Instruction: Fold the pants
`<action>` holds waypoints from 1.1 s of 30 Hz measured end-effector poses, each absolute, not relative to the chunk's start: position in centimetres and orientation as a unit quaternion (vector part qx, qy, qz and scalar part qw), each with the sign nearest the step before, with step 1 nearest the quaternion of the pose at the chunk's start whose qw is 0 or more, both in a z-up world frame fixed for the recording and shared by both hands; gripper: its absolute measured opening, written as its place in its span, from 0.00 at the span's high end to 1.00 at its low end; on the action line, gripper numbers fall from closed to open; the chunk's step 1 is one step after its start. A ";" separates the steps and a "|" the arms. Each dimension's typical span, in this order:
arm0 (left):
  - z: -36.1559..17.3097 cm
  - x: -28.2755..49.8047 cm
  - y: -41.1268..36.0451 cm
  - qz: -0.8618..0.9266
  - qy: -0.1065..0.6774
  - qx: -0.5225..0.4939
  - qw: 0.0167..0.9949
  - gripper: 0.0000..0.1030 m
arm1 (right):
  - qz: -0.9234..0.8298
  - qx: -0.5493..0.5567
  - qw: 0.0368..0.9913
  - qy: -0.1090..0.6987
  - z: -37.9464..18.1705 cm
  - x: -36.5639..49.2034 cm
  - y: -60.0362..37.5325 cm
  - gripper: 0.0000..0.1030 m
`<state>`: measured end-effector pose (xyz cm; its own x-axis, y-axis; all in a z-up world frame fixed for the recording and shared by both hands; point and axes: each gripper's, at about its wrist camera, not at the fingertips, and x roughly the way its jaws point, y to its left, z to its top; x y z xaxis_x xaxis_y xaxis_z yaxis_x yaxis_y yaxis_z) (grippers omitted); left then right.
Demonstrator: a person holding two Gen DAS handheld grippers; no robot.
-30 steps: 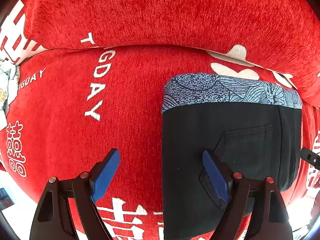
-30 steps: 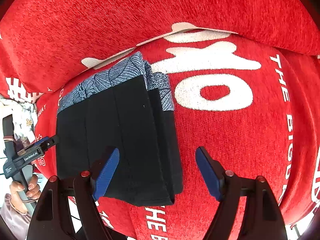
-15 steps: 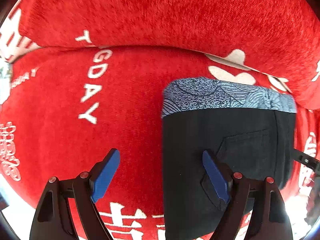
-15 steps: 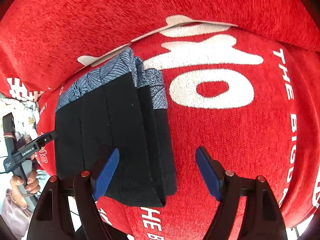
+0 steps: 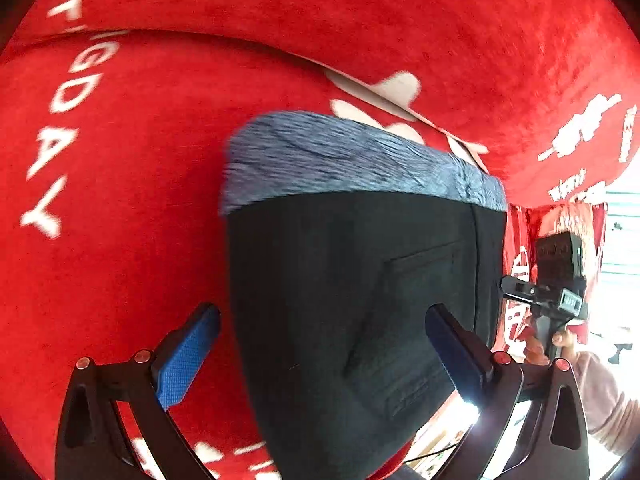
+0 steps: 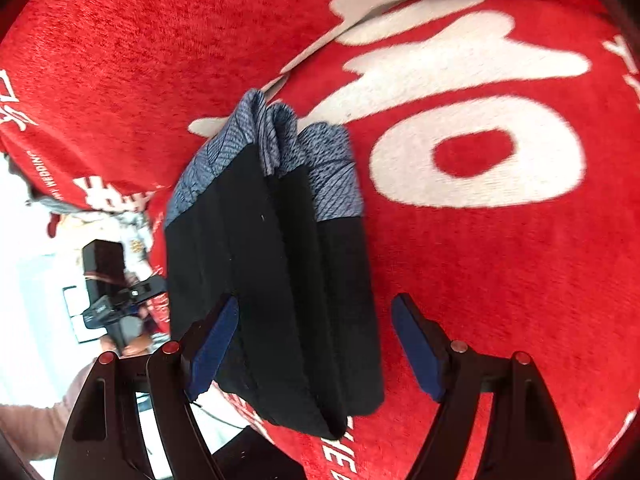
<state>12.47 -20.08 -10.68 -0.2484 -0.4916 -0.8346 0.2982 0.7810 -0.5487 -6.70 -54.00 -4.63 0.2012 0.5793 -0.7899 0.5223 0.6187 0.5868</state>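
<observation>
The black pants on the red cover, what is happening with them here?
A person holds a gripper in each hand over folded black pants with a blue patterned waistband, lying on a red printed cover. The left gripper is opening its jaws, one finger on either side of the pants' edge, pressing nothing. The right gripper is open over the stacked layers at the other edge. Neither grips the cloth, and the pants look already folded into a compact bundle.

Folded pants (image 5: 352, 288) flat on sofa seat cushion (image 5: 120, 200), waistband (image 5: 352, 168) toward backrest (image 5: 320, 8). Left gripper (image 5: 320, 352) over near left edge, jaws opening; right gripper (image 6: 316, 348) over near right corner.
</observation>
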 end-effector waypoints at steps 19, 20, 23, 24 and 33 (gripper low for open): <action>-5.3 10.0 -20.8 -0.313 0.680 -0.017 0.663 0.45 | 0.051 0.459 0.638 0.616 -2.8 -5.3 -50.9 0.57; -4.9 9.8 -20.2 -0.313 0.678 -0.012 0.665 0.45 | 0.055 0.460 0.637 0.616 -2.3 -5.4 -50.3 0.57; -3.6 8.8 -17.9 -0.310 0.677 -0.002 0.668 0.45 | 0.064 0.468 0.630 0.616 -1.5 -6.1 -48.1 0.57; -3.3 8.4 -17.0 -0.307 0.677 0.003 0.669 0.45 | 0.066 0.470 0.628 0.616 -1.3 -6.3 -47.3 0.57; -5.8 6.9 -10.2 -0.219 0.690 0.039 0.689 0.28 | 0.053 0.441 0.614 0.652 -3.6 -7.8 -40.5 0.51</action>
